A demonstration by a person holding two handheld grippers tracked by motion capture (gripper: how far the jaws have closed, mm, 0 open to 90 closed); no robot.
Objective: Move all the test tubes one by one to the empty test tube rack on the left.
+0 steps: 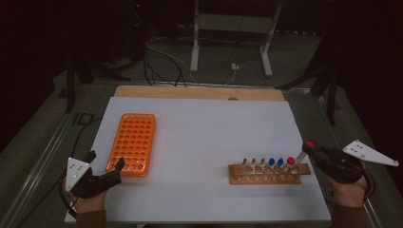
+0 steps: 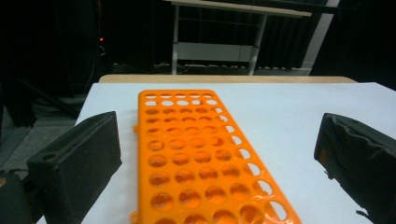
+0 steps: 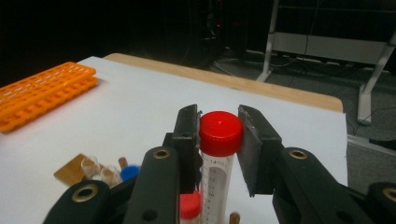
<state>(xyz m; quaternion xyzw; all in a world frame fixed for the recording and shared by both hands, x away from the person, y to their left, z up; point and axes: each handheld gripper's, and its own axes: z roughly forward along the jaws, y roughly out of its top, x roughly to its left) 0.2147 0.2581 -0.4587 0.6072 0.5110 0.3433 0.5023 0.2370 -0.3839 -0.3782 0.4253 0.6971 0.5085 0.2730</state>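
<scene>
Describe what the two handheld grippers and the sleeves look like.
Both the left gripper and right gripper are black, each topped by a pale three-cornered plate with small dark holes. Jaws are blocky black slabs; the right arms show brass-ringed holes. Dark cable loops by each hand. Sleeves are brown.

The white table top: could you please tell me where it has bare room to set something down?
The white table top is bare between the orange rack and the wooden rack, and along its far edge. It is crowded at the wooden rack, beside the right gripper.
</scene>
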